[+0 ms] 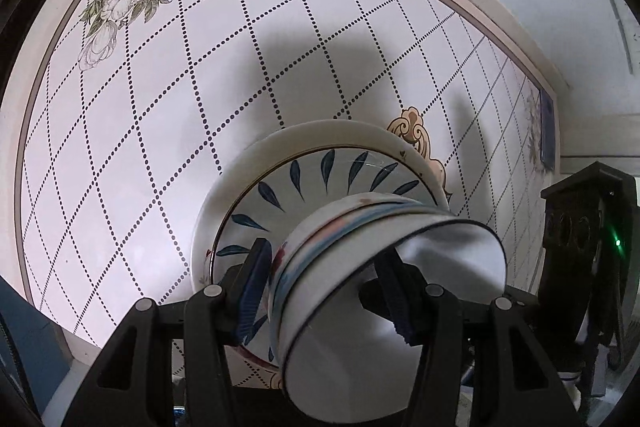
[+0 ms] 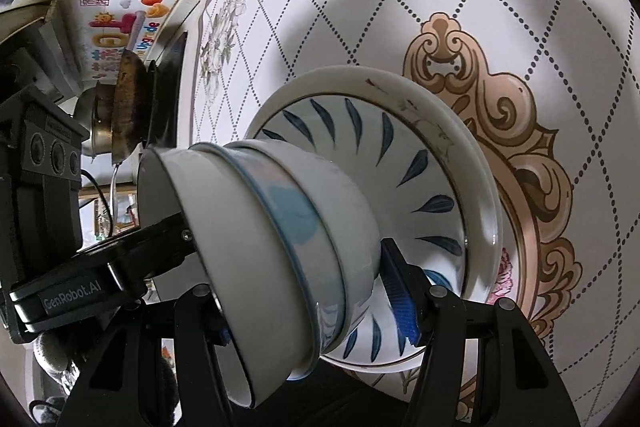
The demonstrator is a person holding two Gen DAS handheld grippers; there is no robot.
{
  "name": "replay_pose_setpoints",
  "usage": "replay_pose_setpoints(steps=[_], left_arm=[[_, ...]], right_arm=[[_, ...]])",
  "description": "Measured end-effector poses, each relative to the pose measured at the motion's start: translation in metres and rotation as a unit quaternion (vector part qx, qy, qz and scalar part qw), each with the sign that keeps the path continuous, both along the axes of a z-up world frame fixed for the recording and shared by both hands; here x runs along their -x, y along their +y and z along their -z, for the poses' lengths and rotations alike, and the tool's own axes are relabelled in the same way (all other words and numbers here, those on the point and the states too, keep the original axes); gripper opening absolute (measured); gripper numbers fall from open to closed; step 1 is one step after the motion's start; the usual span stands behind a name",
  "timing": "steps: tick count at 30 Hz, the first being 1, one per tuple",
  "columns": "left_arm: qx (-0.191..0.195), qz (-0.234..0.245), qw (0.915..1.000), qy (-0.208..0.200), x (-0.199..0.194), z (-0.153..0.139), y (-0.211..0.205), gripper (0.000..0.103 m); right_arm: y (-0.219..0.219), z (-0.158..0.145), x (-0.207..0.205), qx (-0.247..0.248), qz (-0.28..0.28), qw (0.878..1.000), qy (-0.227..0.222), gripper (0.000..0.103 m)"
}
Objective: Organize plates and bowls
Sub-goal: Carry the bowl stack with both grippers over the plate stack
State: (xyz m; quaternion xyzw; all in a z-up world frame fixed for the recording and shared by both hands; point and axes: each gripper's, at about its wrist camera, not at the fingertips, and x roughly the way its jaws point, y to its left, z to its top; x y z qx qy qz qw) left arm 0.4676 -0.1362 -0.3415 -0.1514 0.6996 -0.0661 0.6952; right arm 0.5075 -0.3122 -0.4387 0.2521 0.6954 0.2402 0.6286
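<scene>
Both your grippers, left (image 1: 326, 291) and right (image 2: 308, 303), are clamped on the bowls (image 1: 360, 267), which sit nested together on the leaf plate (image 1: 304, 179) atop the white plate (image 1: 320, 135) on the table (image 1: 160, 107). I'd keep both sides level so nothing slides.

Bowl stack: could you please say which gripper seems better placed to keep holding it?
Probably left: the left gripper visibly pinches the bowl stack wall between both fingers; one finger of the right gripper is hidden behind it.
</scene>
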Motion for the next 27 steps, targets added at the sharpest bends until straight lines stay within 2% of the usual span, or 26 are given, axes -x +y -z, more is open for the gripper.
replay_pose_setpoints(steps=[11, 16, 21, 27], left_arm=[[0.003, 0.017, 0.9998, -0.001, -0.002, 0.004, -0.002, 0.050], [-0.020, 0.035, 0.9986, -0.034, 0.005, -0.018, -0.001, 0.050], [-0.056, 0.057, 0.9933, -0.084, 0.019, -0.050, 0.001, 0.050], [-0.088, 0.075, 0.9836, -0.139, 0.039, -0.082, 0.014, 0.051]], right_arm=[[-0.008, 0.000, 0.001, 0.016, 0.006, 1.000, 0.002, 0.062], [-0.008, -0.002, 0.003, 0.024, 0.014, 1.000, 0.002, 0.062], [-0.011, -0.032, 0.012, 0.063, 0.022, 0.997, -0.035, 0.064], [-0.015, -0.086, 0.039, 0.130, 0.050, 0.986, -0.096, 0.085]])
